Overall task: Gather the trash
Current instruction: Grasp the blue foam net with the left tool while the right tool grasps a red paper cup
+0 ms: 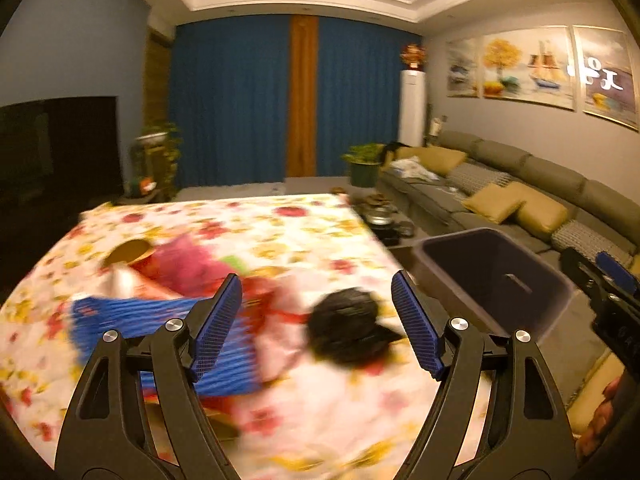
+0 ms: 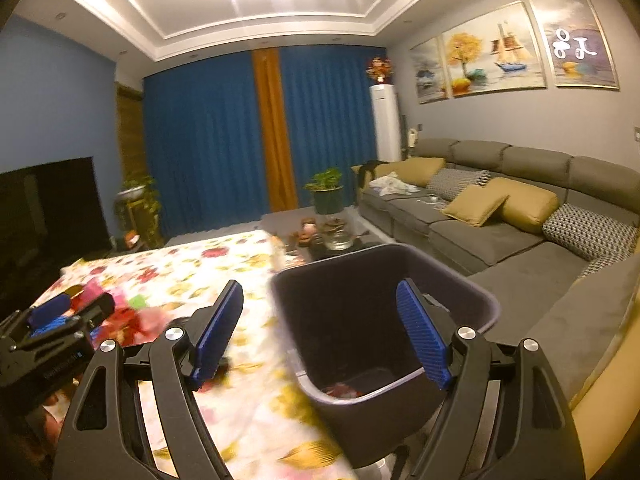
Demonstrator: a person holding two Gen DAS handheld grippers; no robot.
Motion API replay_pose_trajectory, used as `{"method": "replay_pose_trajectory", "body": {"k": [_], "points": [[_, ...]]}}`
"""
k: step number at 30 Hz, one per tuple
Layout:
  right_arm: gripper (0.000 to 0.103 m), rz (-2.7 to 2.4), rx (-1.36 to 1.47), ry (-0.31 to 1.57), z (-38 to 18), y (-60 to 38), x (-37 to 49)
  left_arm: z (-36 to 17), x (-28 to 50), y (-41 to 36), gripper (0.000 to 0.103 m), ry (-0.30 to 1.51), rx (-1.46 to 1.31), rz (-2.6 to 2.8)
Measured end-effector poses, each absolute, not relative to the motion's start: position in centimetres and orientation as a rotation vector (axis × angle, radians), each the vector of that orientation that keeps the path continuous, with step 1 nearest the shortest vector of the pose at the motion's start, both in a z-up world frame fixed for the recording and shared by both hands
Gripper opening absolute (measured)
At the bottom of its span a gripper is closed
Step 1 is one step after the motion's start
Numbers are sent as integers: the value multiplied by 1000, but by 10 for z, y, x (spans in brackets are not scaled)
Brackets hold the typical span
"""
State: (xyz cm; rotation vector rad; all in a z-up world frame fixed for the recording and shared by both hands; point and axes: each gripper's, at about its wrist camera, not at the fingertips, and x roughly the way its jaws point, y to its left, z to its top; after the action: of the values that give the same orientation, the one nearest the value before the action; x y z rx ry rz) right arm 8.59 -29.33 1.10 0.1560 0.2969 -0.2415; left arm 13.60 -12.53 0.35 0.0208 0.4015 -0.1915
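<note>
While the trash lay heaped on the flowered tablecloth [image 1: 304,220], I held both sets of jaws spread wide with nothing between the pads. The heap was blurred in the left wrist view, but its parts could be separated: a crumpled black wad [image 1: 346,330] nearest the table's right edge, a blue ribbed wrapper [image 1: 160,320] to its left, pink and red scraps [image 1: 188,260] behind that, and a brown paper cup [image 1: 128,252] lying on its side at the far left. My left gripper [image 1: 318,326] hung above this heap, its blue pads framing the black wad without touching it.

My right gripper [image 2: 320,328] pointed over the dark bin [image 2: 472,300], which stood just beside the table's right edge, between the table and the grey sofa [image 2: 500,236]. The left pad sat over the cloth and the right pad over the bin's opening. Some red and pale scraps [image 2: 340,392] already lay at the bin's bottom; what they were could not be told.

Each gripper appeared at the edge of the other's view, well apart across the table corner. Beyond the table stood a low tea table with a glass vessel [image 2: 338,238], a potted plant [image 2: 326,192], blue curtains [image 2: 208,140], a dark television [image 2: 48,204] on the left, and paintings [image 2: 492,52] above the sofa.
</note>
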Motion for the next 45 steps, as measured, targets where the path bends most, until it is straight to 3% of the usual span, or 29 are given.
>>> {"method": "replay_pose_trajectory", "body": {"k": [13,24,27,37,45], "points": [[77,-59,110,351,-7,-190,100,-17,125,5,75,421,-32,5],[77,13,87,395,-21,-140,117,-34,146,36,75,498,-104,-60],[77,20,86,402,-23,-138,118,-38,151,37,66,527,-131,-102],[77,29,85,420,-24,-135,123,-49,156,31,3,577,-165,-170],[77,25,81,423,-26,-137,124,-39,144,35,0,522,-183,-166]]}}
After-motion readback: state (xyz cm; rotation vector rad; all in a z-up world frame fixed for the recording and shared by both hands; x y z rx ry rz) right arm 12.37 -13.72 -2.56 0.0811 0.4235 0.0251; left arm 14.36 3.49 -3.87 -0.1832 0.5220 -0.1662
